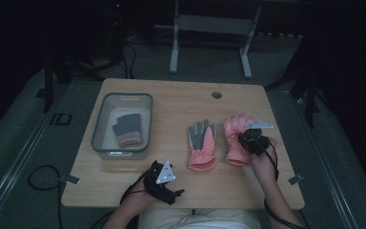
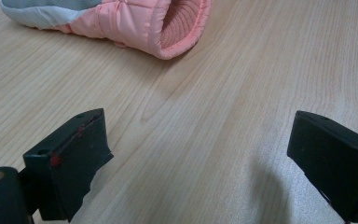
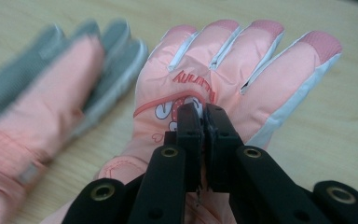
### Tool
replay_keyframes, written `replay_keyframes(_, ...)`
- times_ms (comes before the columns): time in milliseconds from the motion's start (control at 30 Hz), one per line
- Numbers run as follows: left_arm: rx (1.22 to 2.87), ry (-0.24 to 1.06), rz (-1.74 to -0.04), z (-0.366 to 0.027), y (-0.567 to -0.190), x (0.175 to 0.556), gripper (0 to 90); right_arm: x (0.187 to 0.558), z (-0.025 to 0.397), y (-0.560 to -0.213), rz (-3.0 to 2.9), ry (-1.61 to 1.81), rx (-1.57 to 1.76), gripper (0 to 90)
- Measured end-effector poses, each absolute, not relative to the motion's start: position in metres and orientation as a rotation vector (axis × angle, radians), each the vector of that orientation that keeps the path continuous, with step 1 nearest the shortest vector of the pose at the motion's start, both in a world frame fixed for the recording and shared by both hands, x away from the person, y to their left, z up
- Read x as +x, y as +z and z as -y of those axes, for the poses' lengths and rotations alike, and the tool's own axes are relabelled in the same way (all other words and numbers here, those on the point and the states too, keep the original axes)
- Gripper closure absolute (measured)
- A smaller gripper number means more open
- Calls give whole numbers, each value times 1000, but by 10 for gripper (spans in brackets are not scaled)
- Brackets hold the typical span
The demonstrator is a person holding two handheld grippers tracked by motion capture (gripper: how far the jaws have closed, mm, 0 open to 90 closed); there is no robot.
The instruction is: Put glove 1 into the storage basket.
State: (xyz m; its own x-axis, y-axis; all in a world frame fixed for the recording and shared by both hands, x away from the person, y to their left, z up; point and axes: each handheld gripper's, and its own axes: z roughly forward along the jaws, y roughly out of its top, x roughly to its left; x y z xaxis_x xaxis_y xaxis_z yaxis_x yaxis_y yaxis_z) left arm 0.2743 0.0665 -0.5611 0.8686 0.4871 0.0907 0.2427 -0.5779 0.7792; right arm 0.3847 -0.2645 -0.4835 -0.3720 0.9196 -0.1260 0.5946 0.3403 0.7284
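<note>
The right-hand pink glove [image 1: 236,138] lies flat on the table toward its right edge, back side up, fingers pointing to the far edge, a cartoon print and red lettering on its back, its fabric pinched. Just beside it, nearer the middle, the second pink glove [image 1: 202,145] lies grey palm up, cuff toward the near edge.

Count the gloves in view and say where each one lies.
3: a dark glove in the bin; a pink glove, palm up, mid-table; a pink glove pinched by the right gripper. More may be hidden.
</note>
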Motion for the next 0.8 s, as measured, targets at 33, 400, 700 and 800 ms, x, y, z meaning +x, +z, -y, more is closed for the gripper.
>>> replay_keyframes(33, 2205, 375, -525, -67, -561, 274, 48, 383, 263, -478, -2067, 817, 1316, 860)
replay_keyframes(400, 2204, 372, -524, -67, -561, 274, 49, 372, 230, -429, -2010, 907, 1256, 860)
replay_keyframes(700, 2198, 372, -524, -67, -561, 274, 49, 366, 195, -423, -2018, 957, 1257, 858)
replay_keyframes(800, 2203, 374, -519, -66, -561, 274, 49, 364, 176, -422, -2044, 964, 1254, 858)
